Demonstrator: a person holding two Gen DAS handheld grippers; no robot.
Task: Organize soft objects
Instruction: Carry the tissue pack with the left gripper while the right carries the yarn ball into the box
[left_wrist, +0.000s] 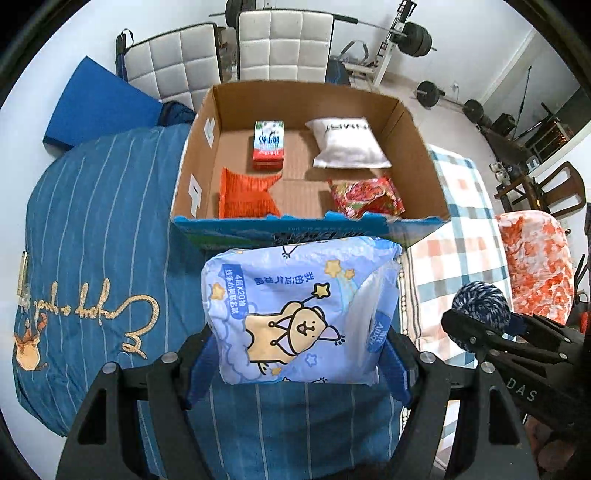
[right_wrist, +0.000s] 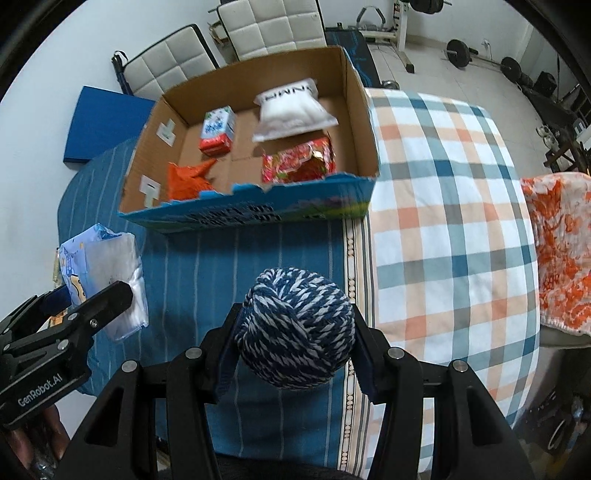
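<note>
Grippers both carry a load above the bed. Left gripper (left_wrist: 295, 363) clamps a pale blue tissue pack (left_wrist: 299, 310) between its blue pads, jaws about half spread. Right gripper (right_wrist: 295, 350) is closed on a blue-and-white yarn ball (right_wrist: 295, 326), jaws narrow. Beyond them, an open cardboard box (left_wrist: 417, 155) rests on the blue striped quilt (left_wrist: 99, 229), holding a white pouch (left_wrist: 347, 142), an orange bag (left_wrist: 245, 194), a red packet (left_wrist: 365, 195) and a red-and-white pack (left_wrist: 269, 146).
</note>
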